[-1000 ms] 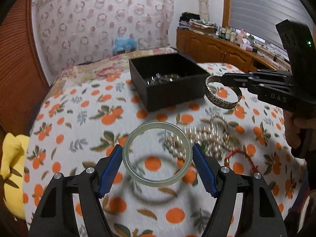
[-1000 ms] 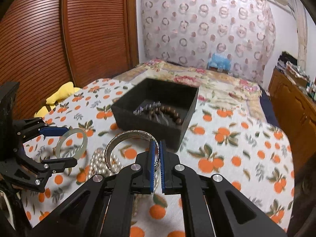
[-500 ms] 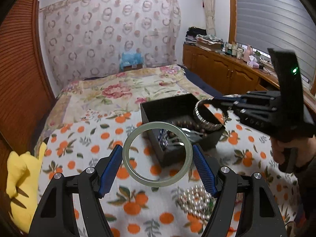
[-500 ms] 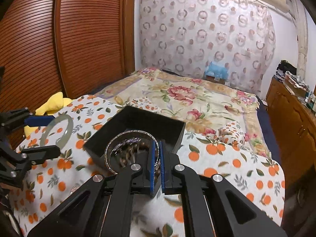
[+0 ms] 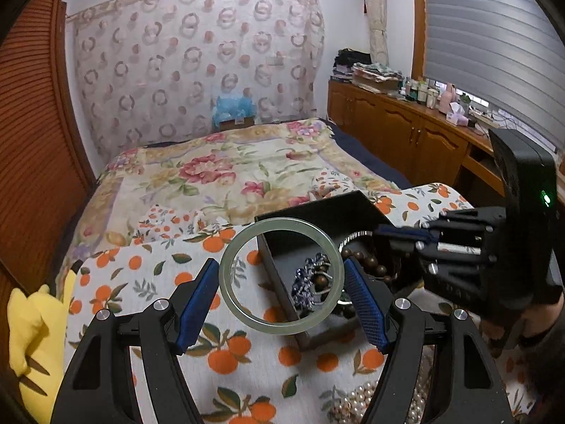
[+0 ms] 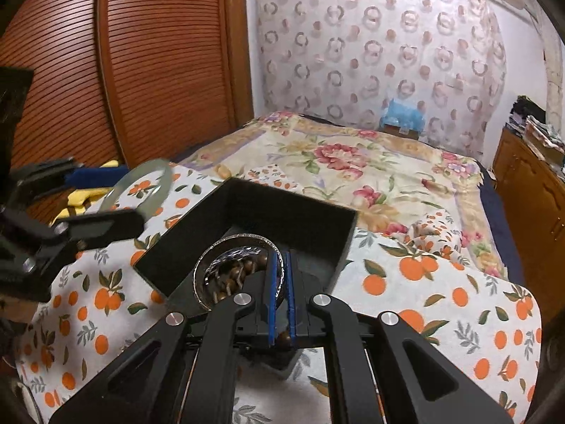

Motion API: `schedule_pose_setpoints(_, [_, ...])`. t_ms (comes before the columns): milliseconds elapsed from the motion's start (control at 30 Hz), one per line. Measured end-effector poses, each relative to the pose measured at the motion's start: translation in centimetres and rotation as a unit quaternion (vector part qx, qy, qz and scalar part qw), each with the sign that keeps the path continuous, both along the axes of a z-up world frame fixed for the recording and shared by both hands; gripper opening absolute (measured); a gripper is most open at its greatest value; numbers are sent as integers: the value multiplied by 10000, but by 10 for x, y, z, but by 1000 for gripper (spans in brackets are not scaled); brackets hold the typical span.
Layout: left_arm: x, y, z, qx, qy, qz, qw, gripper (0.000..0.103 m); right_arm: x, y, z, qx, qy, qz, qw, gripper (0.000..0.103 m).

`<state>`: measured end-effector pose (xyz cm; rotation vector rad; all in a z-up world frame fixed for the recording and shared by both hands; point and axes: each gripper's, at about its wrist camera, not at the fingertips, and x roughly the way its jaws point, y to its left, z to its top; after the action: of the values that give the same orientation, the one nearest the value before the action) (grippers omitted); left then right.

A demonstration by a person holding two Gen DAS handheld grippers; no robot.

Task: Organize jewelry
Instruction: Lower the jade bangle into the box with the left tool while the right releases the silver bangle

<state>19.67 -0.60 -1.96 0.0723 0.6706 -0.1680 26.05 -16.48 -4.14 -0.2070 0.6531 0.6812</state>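
My left gripper [image 5: 281,275] is shut on a pale green jade bangle [image 5: 229,284], held upright by its two sides just left of the black jewelry box [image 5: 348,208]. In the right wrist view my right gripper [image 6: 280,265] is shut on the rim of an engraved silver bangle [image 6: 201,279], which hangs over the inside of the box [image 6: 282,212]. Brown wooden beads [image 5: 370,263] and a dark blue beaded piece [image 5: 305,284] lie in the box. The right gripper [image 5: 383,233] also shows at the right of the left wrist view, the left gripper [image 6: 99,198] at the left of the right wrist view.
The box stands on an orange-print cloth [image 5: 148,275] over a floral bedspread [image 5: 226,173]. A pearl strand [image 5: 356,402] lies near the front. A yellow plush toy [image 5: 31,332] is at the left edge, with a wooden slatted wardrobe [image 6: 106,70] behind it and a cabinet [image 5: 399,137] to the right.
Both grippers have carried their bangles away from the pearls toward the box. The silver bangle now hangs over the box's inside, and the jade bangle is beside its left wall.
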Motion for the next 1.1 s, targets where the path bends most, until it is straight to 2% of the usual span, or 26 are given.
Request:
schedule_pose_setpoints(267, [21, -5, -2, 67, 76, -70, 9999, 69, -3, -9, 6, 223, 35, -2, 9997, 8])
schedule_pose_setpoints(667, [51, -34, -14, 317, 241, -353, 9986, 69, 4, -39, 15, 270, -422, -684, 9964, 8])
schedule_pose_setpoints(867, [61, -45, -28, 559, 413, -437, 9966, 69, 6, -46, 11, 265, -416, -760, 9959, 8])
schedule_pose_setpoints(1100, [61, -45, -32, 603, 452, -437, 9962, 69, 6, -47, 9, 242, -404, -751, 9961, 8])
